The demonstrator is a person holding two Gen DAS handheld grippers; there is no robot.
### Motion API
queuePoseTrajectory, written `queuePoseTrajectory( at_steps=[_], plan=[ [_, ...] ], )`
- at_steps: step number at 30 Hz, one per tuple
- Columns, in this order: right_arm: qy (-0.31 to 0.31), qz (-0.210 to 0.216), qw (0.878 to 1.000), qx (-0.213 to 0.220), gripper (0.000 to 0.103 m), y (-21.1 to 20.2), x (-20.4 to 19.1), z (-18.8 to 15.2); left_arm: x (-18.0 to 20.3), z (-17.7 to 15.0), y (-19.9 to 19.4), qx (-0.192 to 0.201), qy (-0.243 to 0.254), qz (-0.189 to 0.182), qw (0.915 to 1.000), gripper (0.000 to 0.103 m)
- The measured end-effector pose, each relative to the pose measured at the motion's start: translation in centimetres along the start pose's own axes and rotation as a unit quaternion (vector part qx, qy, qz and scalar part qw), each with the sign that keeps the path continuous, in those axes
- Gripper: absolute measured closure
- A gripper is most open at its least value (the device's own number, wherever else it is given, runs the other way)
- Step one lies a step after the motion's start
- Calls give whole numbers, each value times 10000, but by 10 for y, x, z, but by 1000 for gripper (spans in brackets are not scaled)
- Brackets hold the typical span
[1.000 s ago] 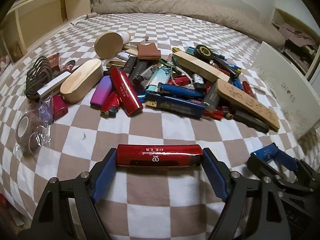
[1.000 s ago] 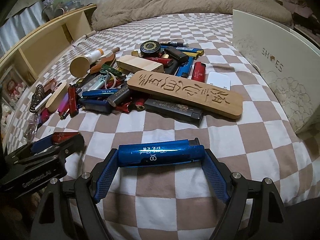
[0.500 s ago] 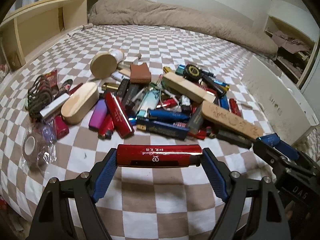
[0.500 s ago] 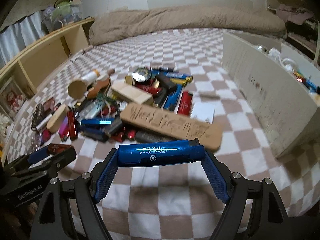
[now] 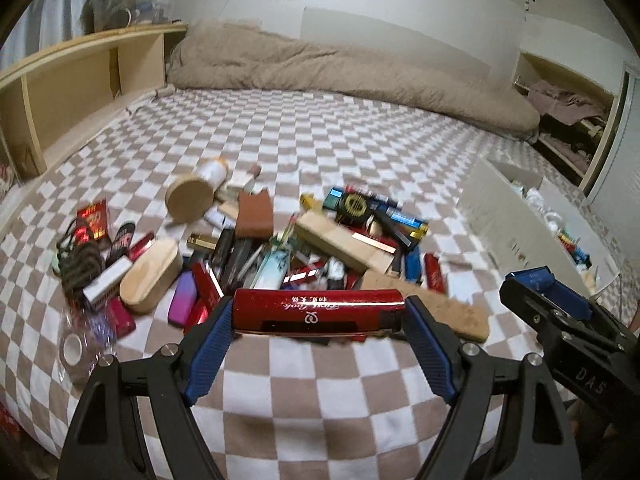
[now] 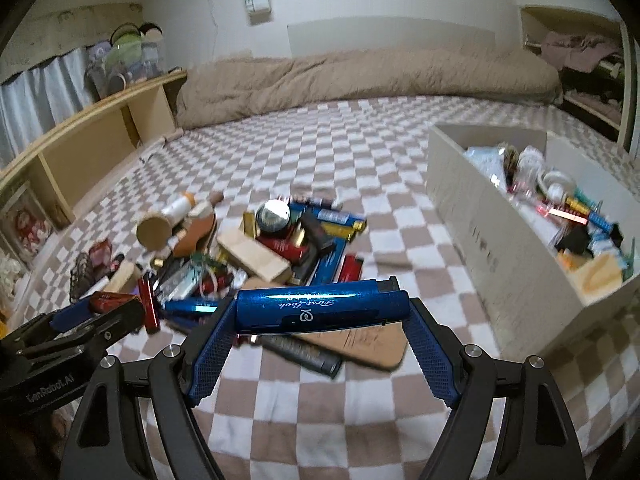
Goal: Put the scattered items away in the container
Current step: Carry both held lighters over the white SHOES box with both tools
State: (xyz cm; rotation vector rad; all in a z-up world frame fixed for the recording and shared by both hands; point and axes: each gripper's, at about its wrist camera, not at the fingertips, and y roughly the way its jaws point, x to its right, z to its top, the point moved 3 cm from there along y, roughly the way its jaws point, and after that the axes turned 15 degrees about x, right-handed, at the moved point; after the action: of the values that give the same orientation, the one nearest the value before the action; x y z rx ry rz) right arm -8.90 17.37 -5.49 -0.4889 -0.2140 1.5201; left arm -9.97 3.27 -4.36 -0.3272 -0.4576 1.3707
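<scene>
Two glossy lighters, red (image 5: 318, 311) and blue (image 6: 322, 306), sit clamped lengthwise in the claws.

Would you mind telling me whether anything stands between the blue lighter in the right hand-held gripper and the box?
Nothing visible does. The blue lighter is held above the bedspread; the box sits to its right, open-topped, only bare checkered cover between.
</scene>
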Motion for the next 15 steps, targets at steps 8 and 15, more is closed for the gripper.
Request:
queuePoseTrajectory(
  at_steps=[8, 15],
  plan=[
    [101, -35, 9993, 360, 20, -11, 12, 34, 18, 28, -8, 356, 67, -127, 9993, 20],
    [104, -80, 9982, 594, 20, -18, 20, 56, 33, 44, -7, 496, 13, -296, 9983, 20]
  ],
)
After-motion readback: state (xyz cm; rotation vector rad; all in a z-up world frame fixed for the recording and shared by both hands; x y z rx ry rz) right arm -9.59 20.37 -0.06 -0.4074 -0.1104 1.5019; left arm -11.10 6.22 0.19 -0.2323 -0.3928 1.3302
